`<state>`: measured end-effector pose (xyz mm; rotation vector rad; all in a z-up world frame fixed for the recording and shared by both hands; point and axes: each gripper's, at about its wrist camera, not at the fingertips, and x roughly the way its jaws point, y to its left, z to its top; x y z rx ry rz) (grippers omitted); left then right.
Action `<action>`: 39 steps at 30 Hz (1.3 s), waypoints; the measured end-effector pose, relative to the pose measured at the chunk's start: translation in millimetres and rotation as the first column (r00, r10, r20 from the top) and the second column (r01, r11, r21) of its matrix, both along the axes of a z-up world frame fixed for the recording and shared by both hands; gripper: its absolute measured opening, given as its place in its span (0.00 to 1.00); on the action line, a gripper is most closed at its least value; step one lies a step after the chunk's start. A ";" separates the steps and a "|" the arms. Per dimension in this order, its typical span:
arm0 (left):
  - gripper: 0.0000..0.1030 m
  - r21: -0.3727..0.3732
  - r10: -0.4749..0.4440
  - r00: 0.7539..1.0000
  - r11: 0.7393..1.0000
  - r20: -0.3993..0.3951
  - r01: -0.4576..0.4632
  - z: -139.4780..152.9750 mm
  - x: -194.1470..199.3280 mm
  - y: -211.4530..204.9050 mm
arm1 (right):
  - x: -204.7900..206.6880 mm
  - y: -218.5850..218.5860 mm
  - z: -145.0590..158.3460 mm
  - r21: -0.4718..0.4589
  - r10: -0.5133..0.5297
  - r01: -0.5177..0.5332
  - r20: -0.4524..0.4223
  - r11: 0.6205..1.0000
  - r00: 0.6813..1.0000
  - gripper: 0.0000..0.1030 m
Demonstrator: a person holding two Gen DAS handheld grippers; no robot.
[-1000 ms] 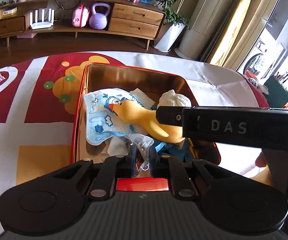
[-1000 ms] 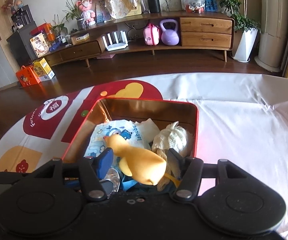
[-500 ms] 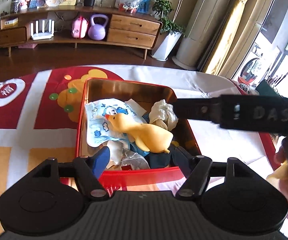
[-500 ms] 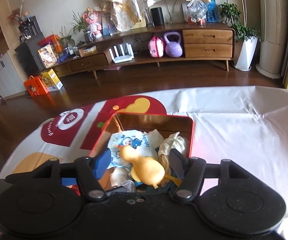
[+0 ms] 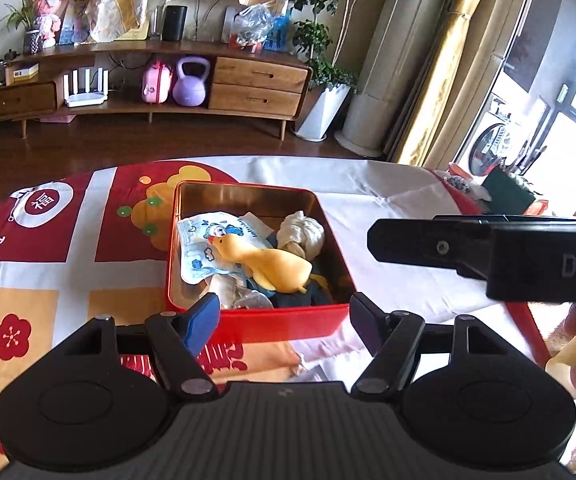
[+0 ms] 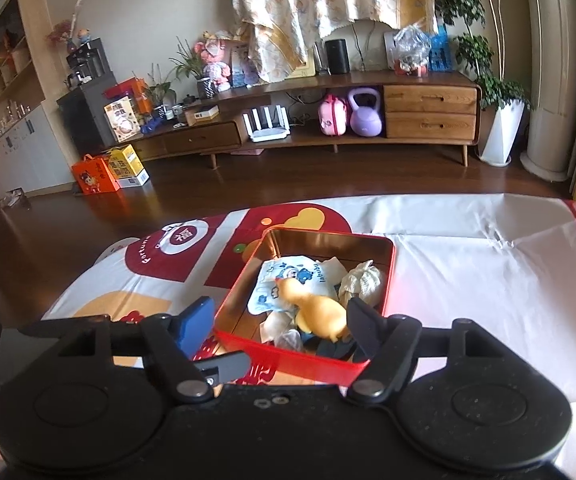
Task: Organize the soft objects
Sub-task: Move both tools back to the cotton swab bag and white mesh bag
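A red tin box [image 5: 256, 322] [image 6: 288, 358] stands on the table and holds soft things: a yellow rubber duck [image 5: 272, 264] [image 6: 320, 310], a blue cartoon mask [image 5: 204, 244] [image 6: 284, 280], a white knitted ball [image 5: 302, 232] [image 6: 362, 280] and dark cloth. My left gripper [image 5: 284, 320] is open and empty, just short of the box's near wall. My right gripper [image 6: 280, 326] is open and empty, above the box's near edge; its body crosses the right of the left wrist view [image 5: 488, 252].
A red, white and orange patterned tablecloth [image 5: 48, 240] covers the table; its right half is plain white [image 6: 488, 264]. Beyond the far edge is dark wood floor and a low wooden cabinet [image 6: 428, 116]. Clutter sits at the table's far right [image 5: 504, 192].
Both grippers have pulled back and up from inside the box. The left gripper was shut on a clear wrapper and is now open and empty; the duck lies in the box.
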<state>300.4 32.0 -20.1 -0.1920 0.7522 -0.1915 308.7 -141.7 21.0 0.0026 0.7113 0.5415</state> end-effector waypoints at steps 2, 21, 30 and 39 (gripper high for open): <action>0.71 0.002 -0.006 1.000 1.000 0.011 0.006 5.2 -9.8 -1.5 | -9.5 -2.9 3.3 0.001 0.002 -0.002 0.006 1.000 1.000 0.72; 0.82 -0.008 0.011 0.999 1.000 0.045 -0.010 21.3 -91.3 -3.6 | -88.7 -38.4 5.1 0.018 0.007 -0.008 0.043 1.000 0.999 0.92; 0.98 0.005 0.046 0.998 0.999 0.050 -0.046 13.8 -116.2 -2.2 | -120.5 -47.5 -17.5 0.000 0.015 -0.015 0.056 1.000 0.998 0.99; 1.00 0.039 0.079 0.996 0.996 0.046 -0.081 -9.5 -127.6 -7.1 | -136.0 -47.4 -55.6 -0.066 0.008 -0.005 0.039 0.998 0.999 0.99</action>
